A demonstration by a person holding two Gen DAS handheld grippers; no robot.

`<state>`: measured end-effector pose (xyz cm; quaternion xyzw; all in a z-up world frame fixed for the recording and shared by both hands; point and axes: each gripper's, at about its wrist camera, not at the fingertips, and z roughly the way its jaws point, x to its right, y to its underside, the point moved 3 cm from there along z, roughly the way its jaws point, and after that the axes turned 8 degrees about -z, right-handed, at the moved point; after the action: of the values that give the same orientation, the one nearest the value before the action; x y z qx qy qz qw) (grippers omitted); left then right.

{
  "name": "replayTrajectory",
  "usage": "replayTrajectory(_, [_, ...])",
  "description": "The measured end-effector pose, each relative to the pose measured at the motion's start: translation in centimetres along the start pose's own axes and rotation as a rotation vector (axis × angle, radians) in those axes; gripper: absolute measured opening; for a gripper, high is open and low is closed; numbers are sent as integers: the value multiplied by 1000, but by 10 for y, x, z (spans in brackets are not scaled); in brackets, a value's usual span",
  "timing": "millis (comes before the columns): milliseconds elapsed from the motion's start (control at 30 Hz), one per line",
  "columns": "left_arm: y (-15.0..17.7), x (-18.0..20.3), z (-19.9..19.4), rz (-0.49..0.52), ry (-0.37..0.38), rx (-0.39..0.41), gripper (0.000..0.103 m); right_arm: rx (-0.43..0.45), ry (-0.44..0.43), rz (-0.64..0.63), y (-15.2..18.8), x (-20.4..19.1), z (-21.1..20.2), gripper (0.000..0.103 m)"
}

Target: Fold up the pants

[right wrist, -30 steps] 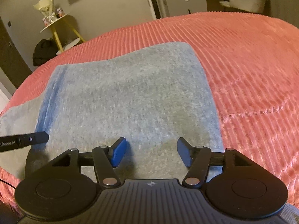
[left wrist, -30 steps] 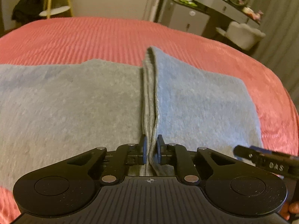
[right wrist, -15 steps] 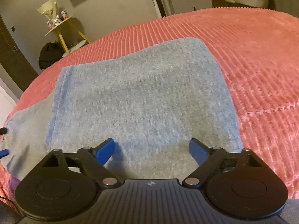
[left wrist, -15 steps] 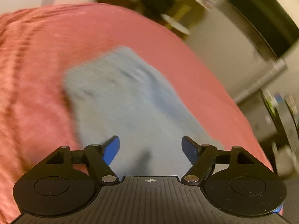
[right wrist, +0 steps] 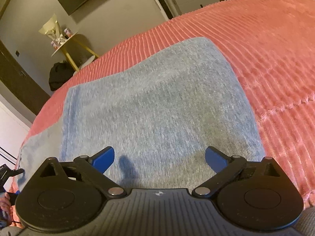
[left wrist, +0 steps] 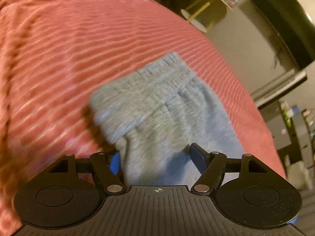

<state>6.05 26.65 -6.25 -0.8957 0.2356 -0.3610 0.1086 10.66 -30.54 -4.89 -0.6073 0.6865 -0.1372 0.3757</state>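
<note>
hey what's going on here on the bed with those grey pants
A person is folding grey pants on a pink ribbed bedspread with a handheld gripper in each hand. One fold is down. The right gripper hovers open above the folded layer, its jaws just opened wider, nothing clamped. The left gripper is open at the elastic waistband end, with fabric loose between its fingers.

My left gripper (left wrist: 157, 158) angled downward, jaws apart after just opening, nothing pinched; one blue pad (left wrist: 197, 155) clear, the other half hidden. My right gripper (right wrist: 159, 157) also tilted down, jaws just opened to full spread, both pads free, gripping nothing. Hand (right wrist: 5, 206) at far left edge.
</note>
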Motion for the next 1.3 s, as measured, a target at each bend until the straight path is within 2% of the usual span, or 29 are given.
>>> replayTrajectory(67, [-2, -5, 13, -15, -40, -13, 78, 4, 1, 5, 0, 1, 2, 99])
replayTrajectory(100, [-3, -6, 17, -31, -45, -10, 74, 6, 3, 6, 0, 0, 3, 99])
replayTrajectory(167, [-7, -5, 17, -52, -51, 3, 59, 8, 10, 2, 0, 0, 5, 99])
replayTrajectory(233, [-11, -4, 13, -65, -40, 7, 37, 12, 16, -1, 0, -2, 6, 99])
replayTrajectory(300, [-12, -1, 3, -44, -11, 31, 27, 23, 22, 5, -1, -1, 7, 99])
replayTrajectory(333, [-12, 5, -1, 2, -7, 50, 23, 23, 24, 6, -2, -1, 7, 99])
replayTrajectory(467, [7, 52, -37, 316, 7, 183, 20, 26, 28, -4, -3, -2, 8, 99])
replayTrajectory(567, [28, 87, -63, 440, 71, 246, 19, 35, 11, 10, -3, 0, 5, 99])
replayTrajectory(667, [64, 127, -87, 624, 140, 301, 19, 45, -12, 39, -3, 4, 0, 99])
replayTrajectory(767, [114, 166, -106, 799, 231, 318, 19, 57, -37, 67, -2, 7, -5, 99])
replayTrajectory(867, [170, 196, -108, 946, 299, 298, 20, 65, -65, 87, -1, 10, -8, 99])
replayTrajectory(900, [191, 203, -103, 985, 306, 280, 21, 69, -81, 94, -1, 11, -10, 99])
replayTrajectory(967, [228, 216, -83, 1058, 274, 236, 25, 80, -113, 103, -1, 11, -14, 99])
replayTrajectory(1000, [246, 218, -71, 1091, 239, 201, 33, 86, -129, 108, 0, 12, -16, 99])
replayTrajectory(1033, [259, 218, -57, 1115, 201, 147, 45, 92, -142, 111, 0, 12, -19, 99])
replayTrajectory(1067, [274, 215, -45, 1140, 160, 54, 51, 96, -155, 113, 1, 12, -21, 99])
replayTrajectory(1100, [287, 210, -38, 1146, 136, -42, 55, 96, -170, 117, 2, 12, -23, 99])
replayTrajectory(1133, [292, 205, -32, 1137, 124, -108, 55, 95, -181, 121, 2, 13, -25, 99])
replayTrajectory(1167, [296, 196, -33, 1126, 112, -131, 55, 92, -190, 126, 3, 13, -26, 99])
replayTrajectory(1200, [296, 189, -37, 1116, 114, -112, 56, 87, -201, 129, 4, 12, -27, 99])
replayTrajectory(1267, [282, 177, -50, 1039, 135, -60, 71, 79, -221, 133, 4, 7, -28, 98])
replayTrajectory(1300, [271, 169, -57, 973, 142, -40, 83, 72, -247, 141, 3, 5, -27, 95])
